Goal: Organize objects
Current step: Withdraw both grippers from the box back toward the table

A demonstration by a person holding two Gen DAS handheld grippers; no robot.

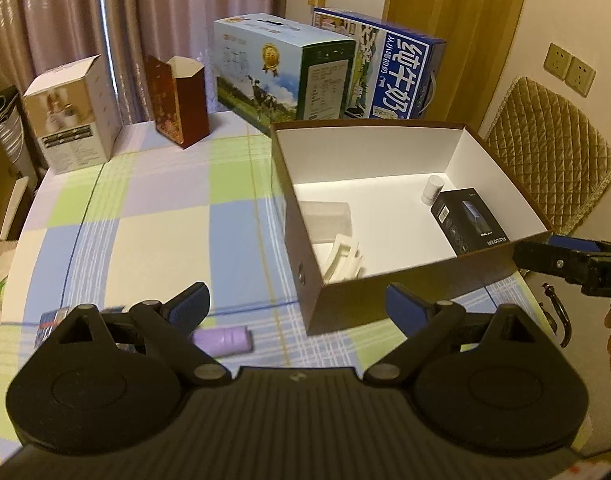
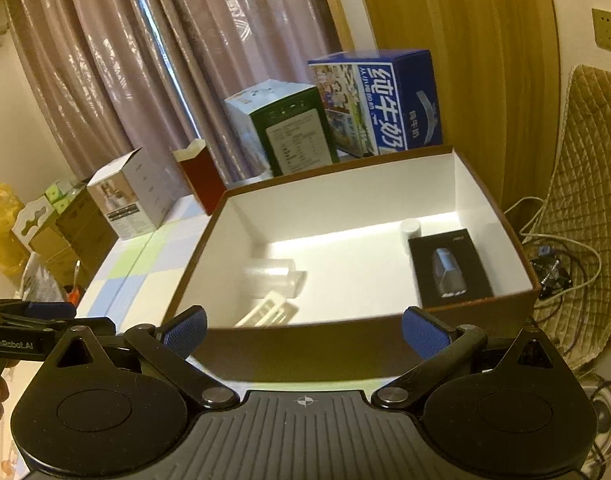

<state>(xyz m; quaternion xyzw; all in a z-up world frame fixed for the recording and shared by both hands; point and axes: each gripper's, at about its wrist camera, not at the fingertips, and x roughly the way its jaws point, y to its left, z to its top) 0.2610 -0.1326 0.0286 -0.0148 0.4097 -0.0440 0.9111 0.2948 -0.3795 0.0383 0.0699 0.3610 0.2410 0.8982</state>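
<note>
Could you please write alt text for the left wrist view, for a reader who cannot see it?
The open left hand-held gripper hovers over a checked tablecloth, a purple tube lying beneath it. Ahead sits an open brown box holding a black carton and white items; the right hand-held gripper enters at the right edge.

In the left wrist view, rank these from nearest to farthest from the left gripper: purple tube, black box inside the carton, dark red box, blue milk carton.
From the left gripper, jaws open:
1. Purple tube, on the tablecloth just beside its left finger.
2. Black box, inside the open carton, front right corner.
3. Dark red box, far left of the table.
4. Blue milk carton, at the back against the wall.
</note>
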